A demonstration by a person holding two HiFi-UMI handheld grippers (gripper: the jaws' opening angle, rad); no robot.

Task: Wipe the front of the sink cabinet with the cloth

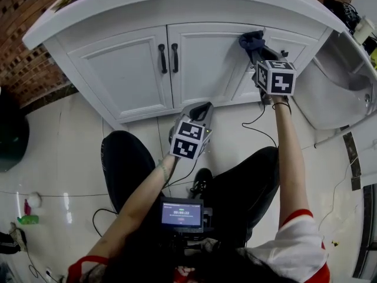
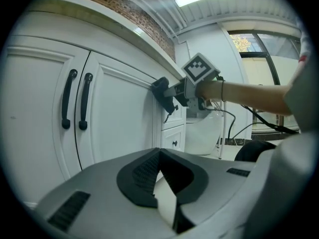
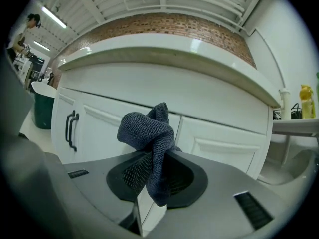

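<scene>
The white sink cabinet has two doors with black handles. My right gripper is shut on a dark blue cloth. The bunched cloth is pressed against the top right corner of the right door, just under the counter edge. My left gripper hangs low in front of the cabinet's base. Its jaws are shut with nothing between them.
A white basin stands right of the cabinet, with drawers and a black knob between. A dark green bin is at the left. Cables trail over the glossy floor near the person's knees. A yellow bottle stands far right.
</scene>
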